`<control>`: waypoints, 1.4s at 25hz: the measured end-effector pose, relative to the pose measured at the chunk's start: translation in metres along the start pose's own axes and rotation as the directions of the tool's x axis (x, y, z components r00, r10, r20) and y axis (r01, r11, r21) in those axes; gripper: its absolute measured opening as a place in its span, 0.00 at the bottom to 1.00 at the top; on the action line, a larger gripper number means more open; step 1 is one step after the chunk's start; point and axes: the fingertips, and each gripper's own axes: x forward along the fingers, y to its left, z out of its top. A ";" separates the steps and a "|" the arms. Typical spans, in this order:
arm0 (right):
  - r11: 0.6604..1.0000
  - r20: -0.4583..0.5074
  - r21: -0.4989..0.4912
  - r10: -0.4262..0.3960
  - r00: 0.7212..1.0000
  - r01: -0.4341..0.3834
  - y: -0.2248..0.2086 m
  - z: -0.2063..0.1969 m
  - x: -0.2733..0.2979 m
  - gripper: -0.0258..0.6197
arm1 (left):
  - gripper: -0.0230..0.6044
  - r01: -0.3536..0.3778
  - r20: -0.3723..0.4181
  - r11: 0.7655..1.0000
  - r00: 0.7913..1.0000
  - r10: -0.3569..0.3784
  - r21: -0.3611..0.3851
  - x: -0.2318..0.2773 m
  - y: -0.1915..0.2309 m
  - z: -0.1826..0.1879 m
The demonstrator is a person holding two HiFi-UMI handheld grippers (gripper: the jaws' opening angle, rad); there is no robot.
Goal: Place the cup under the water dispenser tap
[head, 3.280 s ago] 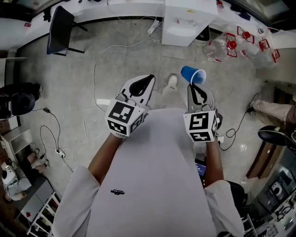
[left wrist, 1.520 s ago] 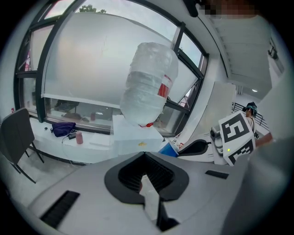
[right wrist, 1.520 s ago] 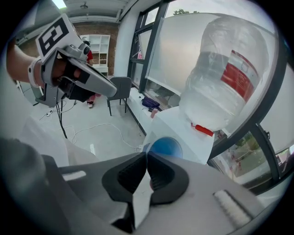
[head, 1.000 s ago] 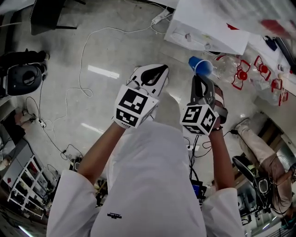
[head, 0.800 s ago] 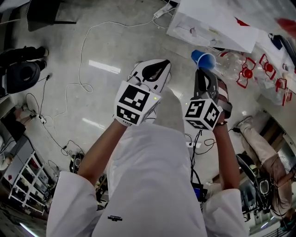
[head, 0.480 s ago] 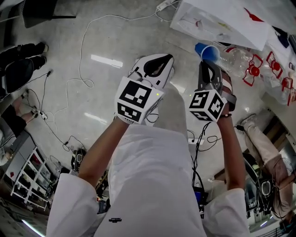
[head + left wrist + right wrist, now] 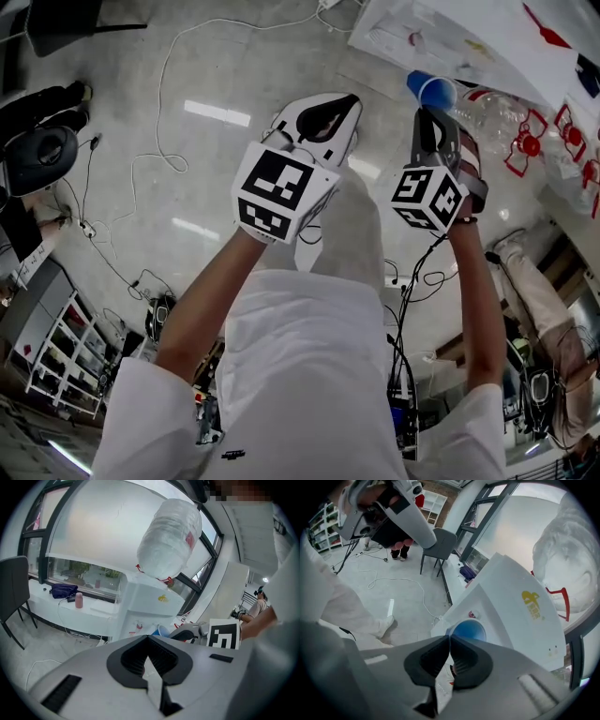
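Observation:
My right gripper [image 7: 427,111] is shut on the rim of a blue cup [image 7: 432,90], which lies tilted just in front of the white water dispenser [image 7: 441,42]. In the right gripper view the cup's [image 7: 468,631] open mouth faces me beyond the closed jaws, below the dispenser's red tap [image 7: 474,615]. My left gripper [image 7: 339,99] hangs beside it at the left, shut with nothing in it. The left gripper view shows the dispenser [image 7: 147,604] with its big water bottle [image 7: 169,538] on top, and the cup [image 7: 162,631] held by the right gripper [image 7: 187,632].
White cables [image 7: 169,103] trail over the grey floor. Empty bottles with red handles [image 7: 517,131] lie right of the dispenser. A grey chair [image 7: 440,543] and a low white ledge [image 7: 61,609] stand left of it. Someone's legs [image 7: 530,291] are at the right.
Both grippers have sunk together, and the blue cup has come closer to the dispenser's front. The right gripper's hold on the cup is the same.

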 end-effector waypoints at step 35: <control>1.000 -0.212 0.026 0.006 0.977 -0.001 -0.013 -0.100 0.145 0.07 | 0.05 0.018 -0.088 1.000 0.996 -0.019 -0.014 0.067 0.025 -0.039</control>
